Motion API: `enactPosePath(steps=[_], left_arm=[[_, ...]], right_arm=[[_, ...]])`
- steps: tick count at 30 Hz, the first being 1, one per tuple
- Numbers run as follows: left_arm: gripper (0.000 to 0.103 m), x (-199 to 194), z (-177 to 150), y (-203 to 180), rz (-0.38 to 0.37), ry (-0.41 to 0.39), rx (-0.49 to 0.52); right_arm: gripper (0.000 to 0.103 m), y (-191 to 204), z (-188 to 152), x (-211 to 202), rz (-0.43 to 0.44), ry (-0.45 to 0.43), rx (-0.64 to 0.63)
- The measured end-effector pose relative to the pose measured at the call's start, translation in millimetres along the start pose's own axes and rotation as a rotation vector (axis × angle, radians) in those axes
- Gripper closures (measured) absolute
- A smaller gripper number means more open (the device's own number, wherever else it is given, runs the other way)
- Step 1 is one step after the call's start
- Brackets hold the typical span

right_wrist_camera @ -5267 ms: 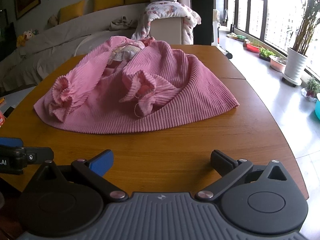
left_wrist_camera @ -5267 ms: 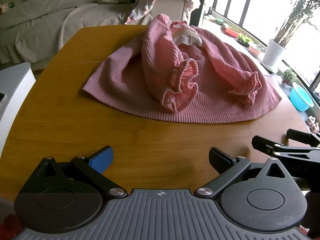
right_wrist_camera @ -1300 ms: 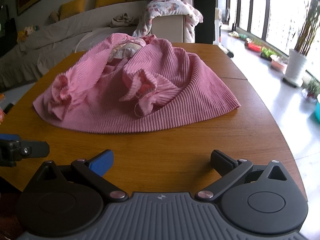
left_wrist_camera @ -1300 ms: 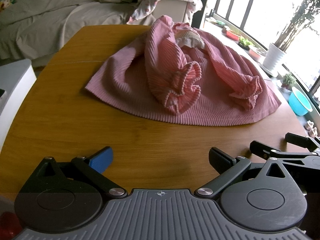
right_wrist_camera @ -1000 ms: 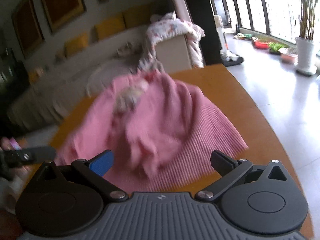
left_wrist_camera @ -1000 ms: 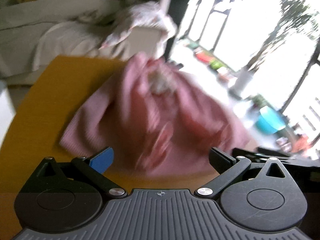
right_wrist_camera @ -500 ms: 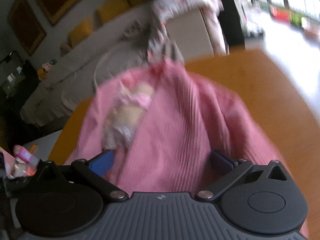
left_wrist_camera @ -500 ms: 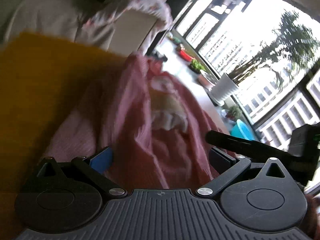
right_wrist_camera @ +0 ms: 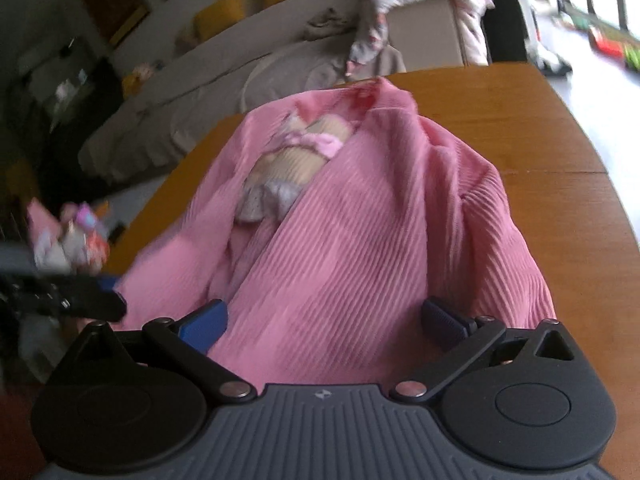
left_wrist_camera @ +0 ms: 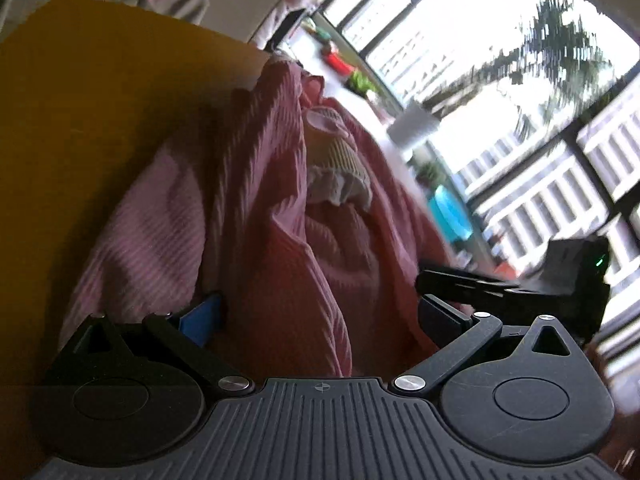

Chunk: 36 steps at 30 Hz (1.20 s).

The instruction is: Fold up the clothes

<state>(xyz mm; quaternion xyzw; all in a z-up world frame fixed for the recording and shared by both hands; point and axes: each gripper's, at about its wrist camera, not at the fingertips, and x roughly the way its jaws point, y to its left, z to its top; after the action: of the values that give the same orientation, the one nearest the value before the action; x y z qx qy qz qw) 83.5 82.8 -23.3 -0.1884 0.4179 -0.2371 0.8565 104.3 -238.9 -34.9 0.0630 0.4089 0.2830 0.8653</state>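
Lying between both hand-held grippers' spread fingers: pink garment (right_wrist_camera: pixel 360 240) | table (right_wrist_camera: pixel 500 120)

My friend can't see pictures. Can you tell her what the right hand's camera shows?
A pink ribbed garment lies bunched on a wooden table, filling the space between the open fingers of the right gripper. A cream frilly collar shows near its top, and a sofa stands behind.
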Motion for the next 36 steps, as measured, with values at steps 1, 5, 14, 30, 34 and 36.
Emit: enactPosePath(steps=[1,5,14,30,34,36], left_arm=[[0.0,-5.9,-5.9,-10.2,0.028,0.001,0.052],[0.0,-14.3,-9.3,-44.9,0.145,-0.062,0.259],[0.044,-8.5,-24.7,-43.1,0.255,0.021,0.233],[0.099,-23.2,116.8,41.7,0.665,-0.271,0.318],[0.055,-45.7,106.6,42.3,0.349,-0.2,0.143],[0.024,-41.7,91.3,31.1,0.219,-0.13,0.085]], right_arm=[[0.0,0.3,-0.9,-0.1,-0.003,-0.008,0.003],[0.0,1.7,-4.7,-0.4,-0.014,-0.042,0.017],[0.0,4.7,-13.0,-1.1,-0.039,-0.118,0.046],[0.0,18.5,-20.8,2.3,-0.076,-0.129,-0.071],[0.0,23.2,-21.8,5.3,-0.1,-0.134,-0.091],[0.0,25.6,-22.3,6.9,-0.112,-0.137,-0.101]])
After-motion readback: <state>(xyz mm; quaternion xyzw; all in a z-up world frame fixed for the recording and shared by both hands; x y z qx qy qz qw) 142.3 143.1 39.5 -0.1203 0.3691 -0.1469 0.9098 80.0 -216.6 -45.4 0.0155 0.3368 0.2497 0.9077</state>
